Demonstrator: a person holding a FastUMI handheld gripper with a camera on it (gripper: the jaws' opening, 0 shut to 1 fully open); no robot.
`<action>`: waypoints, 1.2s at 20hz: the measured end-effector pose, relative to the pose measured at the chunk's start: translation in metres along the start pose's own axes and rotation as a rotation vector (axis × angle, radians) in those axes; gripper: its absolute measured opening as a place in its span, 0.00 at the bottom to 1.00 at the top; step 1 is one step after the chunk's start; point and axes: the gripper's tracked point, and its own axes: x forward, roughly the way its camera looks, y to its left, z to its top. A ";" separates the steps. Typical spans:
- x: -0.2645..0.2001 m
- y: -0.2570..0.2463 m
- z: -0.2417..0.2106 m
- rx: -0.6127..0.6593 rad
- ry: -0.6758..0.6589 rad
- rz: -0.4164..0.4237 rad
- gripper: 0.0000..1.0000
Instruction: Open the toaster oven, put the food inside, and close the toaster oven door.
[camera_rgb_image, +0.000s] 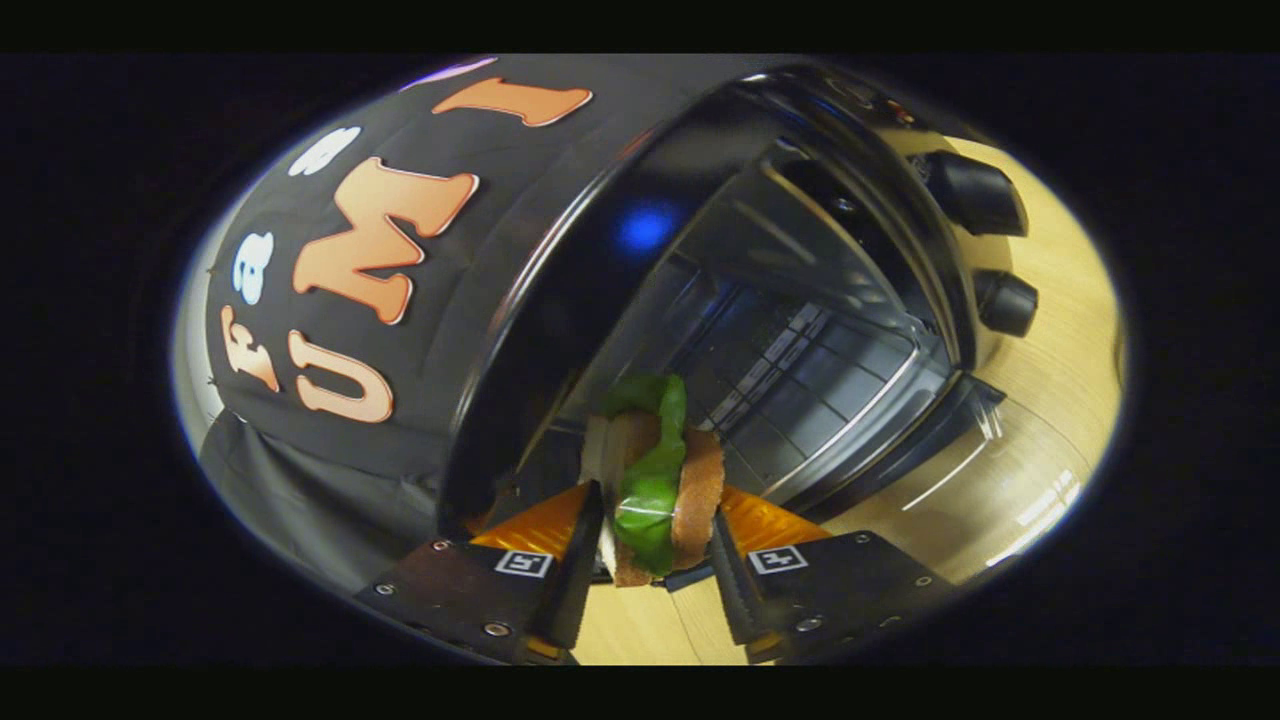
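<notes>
Gripper (655, 545): two-finger tongs, jaws narrowed and pressing from both sides on the food.
Food (655, 480): toy sandwich of brown bread slices, a white layer and a glossy green lettuce leaf, held on edge between the fingers.
Toaster oven (800, 330): black metal body just beyond the sandwich at 1 o'clock; door down, chamber open.
Wire rack (800, 390): inside the chamber.
Knobs (985, 195): two black round dials at 2 o'clock.
Table (1050, 400): light wood surface under the oven.

Sandwich (655, 480) between tongs (655, 560), open toaster oven (800, 330) just beyond
</notes>
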 end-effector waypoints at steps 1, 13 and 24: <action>-0.003 -0.002 -0.008 0.002 0.036 -0.014 0.59; -0.109 -0.052 -0.055 -0.256 0.286 -0.124 0.92; -0.177 -0.124 -0.111 -0.647 0.514 -0.207 0.87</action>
